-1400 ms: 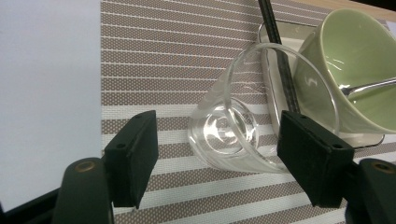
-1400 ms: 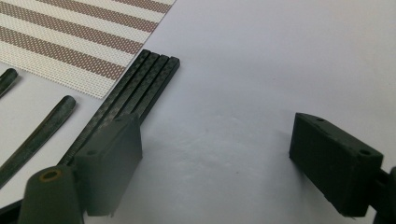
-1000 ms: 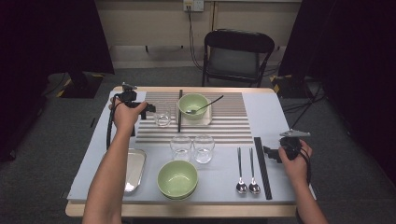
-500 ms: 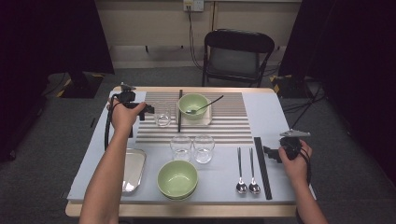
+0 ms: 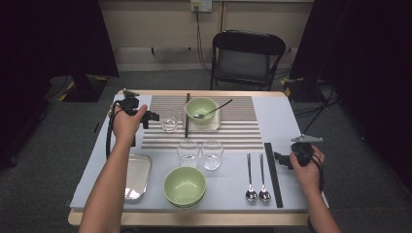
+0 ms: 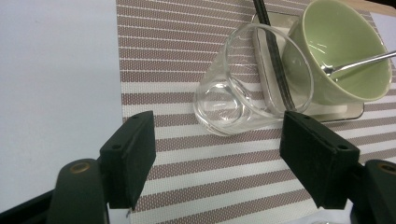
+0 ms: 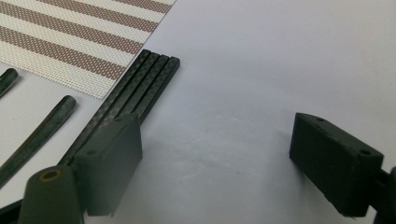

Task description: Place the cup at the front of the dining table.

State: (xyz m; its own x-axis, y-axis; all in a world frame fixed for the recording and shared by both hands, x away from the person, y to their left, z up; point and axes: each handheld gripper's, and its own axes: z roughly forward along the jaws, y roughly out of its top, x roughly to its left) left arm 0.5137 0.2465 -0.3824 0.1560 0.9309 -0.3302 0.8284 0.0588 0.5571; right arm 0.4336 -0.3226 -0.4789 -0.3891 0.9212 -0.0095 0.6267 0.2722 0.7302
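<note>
At the far left of the striped placemat (image 5: 204, 127), the left gripper (image 5: 151, 117) is held low with its jaws wide apart and nothing between them. Just ahead of them, in the left gripper view, stands a small clear glass (image 6: 247, 93), upright on the mat with its mouth up; it is short, so it has no marked long axis beyond its vertical one. It is beyond the jaw tips, not touched by either. Right behind the glass a black chopstick pair (image 6: 275, 65) runs away from the person, and just beyond that sits a green bowl (image 6: 345, 51) on a small tray (image 6: 348, 111), with a spoon (image 6: 359, 62) resting in it. Between glass and chopsticks there is little room; on the gripper's side the mat is bare, and left of the mat's edge lies plain white tabletop (image 6: 51, 70).

Over at the table's right, the right gripper (image 5: 281, 159) hovers over the white surface, its jaws also spread and empty. Beside its left jaw lies a bundle of black chopsticks (image 7: 126, 102), long axis running away from the person, with two spoon handles (image 7: 39, 130) parallel farther left. Two more glasses (image 5: 200, 154), a stacked green bowl (image 5: 184, 187) and a metal tray (image 5: 134, 177) sit nearer the person's edge.
</note>
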